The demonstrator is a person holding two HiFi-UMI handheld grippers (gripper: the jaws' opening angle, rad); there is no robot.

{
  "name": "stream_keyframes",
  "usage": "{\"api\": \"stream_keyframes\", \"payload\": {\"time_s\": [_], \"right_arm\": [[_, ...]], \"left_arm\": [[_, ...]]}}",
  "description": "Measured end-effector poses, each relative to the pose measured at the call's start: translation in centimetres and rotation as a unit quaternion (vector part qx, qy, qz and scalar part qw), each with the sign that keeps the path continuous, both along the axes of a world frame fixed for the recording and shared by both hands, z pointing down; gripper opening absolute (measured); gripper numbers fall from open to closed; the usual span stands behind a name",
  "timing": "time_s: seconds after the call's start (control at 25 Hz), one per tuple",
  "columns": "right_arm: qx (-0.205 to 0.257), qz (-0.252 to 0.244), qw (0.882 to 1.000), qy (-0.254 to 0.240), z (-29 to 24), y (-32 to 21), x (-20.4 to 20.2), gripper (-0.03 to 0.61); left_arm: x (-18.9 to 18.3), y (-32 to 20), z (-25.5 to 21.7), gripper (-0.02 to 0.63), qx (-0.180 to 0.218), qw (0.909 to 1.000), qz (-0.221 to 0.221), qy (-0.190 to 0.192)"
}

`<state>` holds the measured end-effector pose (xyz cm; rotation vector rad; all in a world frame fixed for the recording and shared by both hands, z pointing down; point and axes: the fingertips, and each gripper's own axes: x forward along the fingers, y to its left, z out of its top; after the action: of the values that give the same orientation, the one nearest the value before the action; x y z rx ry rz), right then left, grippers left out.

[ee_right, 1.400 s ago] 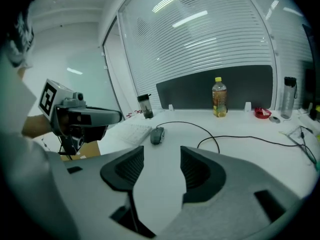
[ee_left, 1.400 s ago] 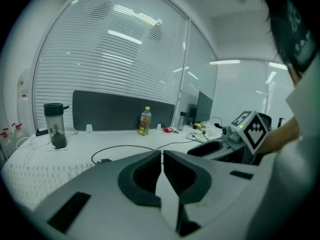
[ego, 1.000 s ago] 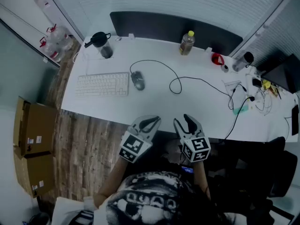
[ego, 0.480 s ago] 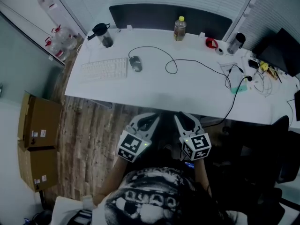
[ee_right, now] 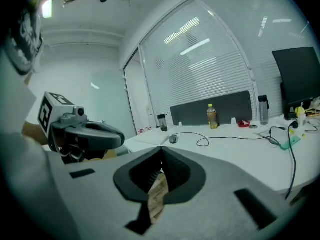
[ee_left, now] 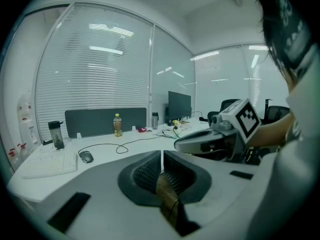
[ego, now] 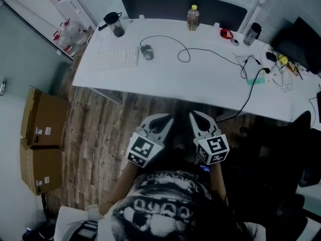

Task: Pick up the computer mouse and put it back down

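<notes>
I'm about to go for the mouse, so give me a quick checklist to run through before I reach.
1. Mouse in sight on the desk, beside the keyboard: ok.
2. Cable slack, looped: ok.
3. Left gripper open: not ok, shut, empty.
4. Right gripper open: not ok, jaws just closed, nothing between them.
5. Grippers over the desk: not ok, both short of its edge.

I was in an office. Ahead of my left claw [ego: 161, 120] stretched a long white desk [ego: 200, 82] carrying a keyboard [ego: 118, 58] and a mouse [ego: 147, 52], backed by a dark divider panel [ego: 183, 6] and window blinds [ee_left: 95, 69]. Beyond my right claw [ego: 196, 117] stood a monitor [ee_left: 179, 105] and a black swivel chair [ee_left: 231, 104]. Cardboard boxes [ego: 42, 134] were stacked far left of the left claw.
</notes>
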<state>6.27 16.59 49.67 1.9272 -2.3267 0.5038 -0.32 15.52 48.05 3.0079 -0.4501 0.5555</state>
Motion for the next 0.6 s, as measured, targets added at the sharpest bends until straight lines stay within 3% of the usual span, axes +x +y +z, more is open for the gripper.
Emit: {"api": "stream_keyframes", "payload": {"time_s": [0.6], "right_arm": [[0.022,-0.034,0.999,0.014,-1.4,1.9,0.2,-0.008]], "left_arm": [[1.8,2.6,-1.1,0.014,0.025,0.9994,0.024,0.002]]}}
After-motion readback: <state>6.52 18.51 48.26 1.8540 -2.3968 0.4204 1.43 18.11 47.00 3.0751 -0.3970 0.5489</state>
